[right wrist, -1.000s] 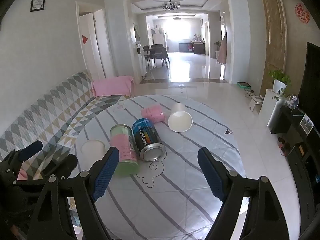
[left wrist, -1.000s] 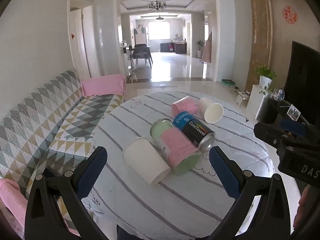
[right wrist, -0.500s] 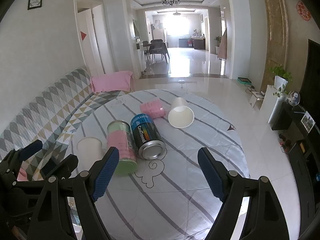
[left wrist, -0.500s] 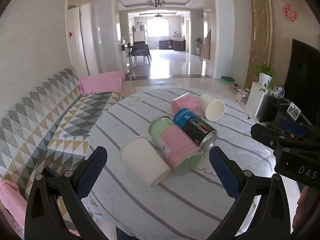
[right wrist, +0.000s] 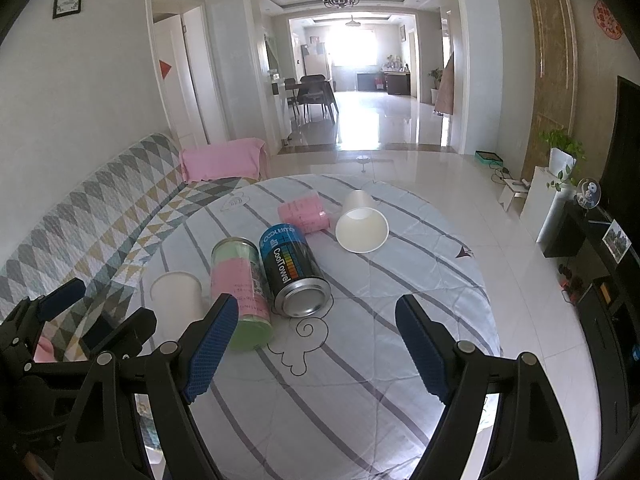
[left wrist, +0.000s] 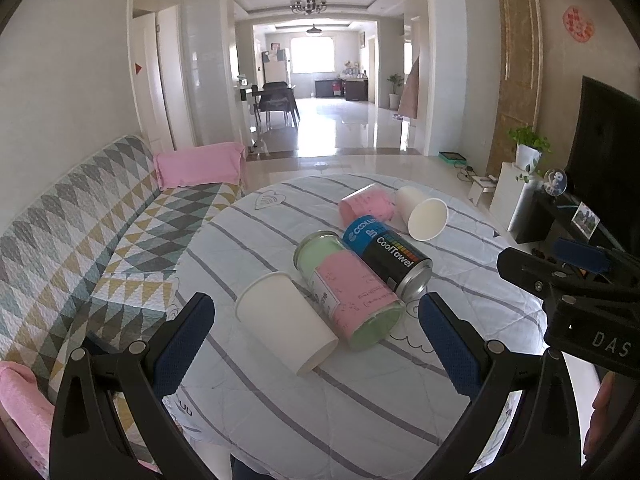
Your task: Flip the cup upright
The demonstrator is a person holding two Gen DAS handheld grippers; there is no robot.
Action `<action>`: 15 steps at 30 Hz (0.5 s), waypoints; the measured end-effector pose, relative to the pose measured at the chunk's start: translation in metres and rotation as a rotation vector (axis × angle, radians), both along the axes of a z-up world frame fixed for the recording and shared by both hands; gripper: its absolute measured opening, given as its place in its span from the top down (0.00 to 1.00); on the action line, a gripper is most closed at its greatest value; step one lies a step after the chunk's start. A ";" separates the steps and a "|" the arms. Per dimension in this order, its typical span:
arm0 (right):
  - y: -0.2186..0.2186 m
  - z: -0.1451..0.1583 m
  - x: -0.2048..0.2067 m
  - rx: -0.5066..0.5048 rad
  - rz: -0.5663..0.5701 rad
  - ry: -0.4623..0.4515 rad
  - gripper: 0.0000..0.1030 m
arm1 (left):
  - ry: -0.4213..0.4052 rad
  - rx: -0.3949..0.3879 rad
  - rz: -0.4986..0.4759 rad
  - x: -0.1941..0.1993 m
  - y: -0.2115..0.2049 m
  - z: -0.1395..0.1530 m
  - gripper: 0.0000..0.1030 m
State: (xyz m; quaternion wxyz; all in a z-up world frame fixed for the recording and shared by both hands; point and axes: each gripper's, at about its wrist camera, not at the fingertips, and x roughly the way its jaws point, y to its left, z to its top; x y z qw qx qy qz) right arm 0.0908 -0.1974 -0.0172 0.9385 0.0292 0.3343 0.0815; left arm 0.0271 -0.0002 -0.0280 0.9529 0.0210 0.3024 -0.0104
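Observation:
Two white paper cups lie on their sides on a round table with a striped cloth (left wrist: 360,392). The near cup (left wrist: 286,322) lies just ahead of my left gripper (left wrist: 316,340), which is open and empty. The far cup (left wrist: 422,212) lies at the back with its mouth toward me; it also shows in the right wrist view (right wrist: 362,222). My right gripper (right wrist: 316,344) is open and empty above the table's near part. The near cup shows left of it (right wrist: 176,300). The right gripper also shows at the right edge of the left wrist view (left wrist: 568,280).
A green-and-pink canister (left wrist: 348,290) and a blue-and-black CoolTowel can (left wrist: 386,254) lie on their sides between the cups. A pink cup (left wrist: 366,206) lies beside the far cup. A patterned sofa (left wrist: 80,232) runs along the left. A TV stand (right wrist: 592,256) is at the right.
Both views have shifted slightly; the objects sit a little lower and nearer in the frames. Both grippers stay open and nothing on the table has moved.

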 end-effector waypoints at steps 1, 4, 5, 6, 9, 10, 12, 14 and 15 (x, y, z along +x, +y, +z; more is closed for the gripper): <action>0.000 0.000 0.000 0.001 0.001 0.001 0.20 | 0.001 0.002 0.000 0.000 0.000 0.000 0.00; 0.000 0.001 0.000 0.000 0.000 0.002 0.20 | 0.002 0.001 0.001 0.000 0.000 0.000 0.00; 0.000 0.001 0.000 0.001 0.000 0.002 0.20 | 0.002 0.001 0.000 0.000 0.000 -0.001 0.00; -0.001 0.000 0.000 0.002 -0.001 0.003 0.20 | 0.002 0.001 0.000 0.001 0.000 -0.001 0.00; -0.001 -0.001 0.001 0.003 -0.003 0.003 0.20 | 0.002 0.003 0.001 0.000 0.000 -0.001 0.00; -0.001 -0.001 0.001 0.003 -0.002 0.003 0.20 | 0.001 0.001 0.002 -0.001 0.000 0.000 0.00; -0.001 -0.002 0.001 0.003 -0.002 0.004 0.20 | -0.002 0.001 0.001 0.000 0.000 -0.001 0.00; -0.001 -0.001 0.001 0.003 -0.001 0.003 0.20 | 0.000 0.002 0.002 0.001 0.000 -0.001 0.00; -0.001 -0.001 0.001 0.003 -0.002 0.005 0.20 | 0.001 0.002 0.001 0.000 0.000 0.000 0.00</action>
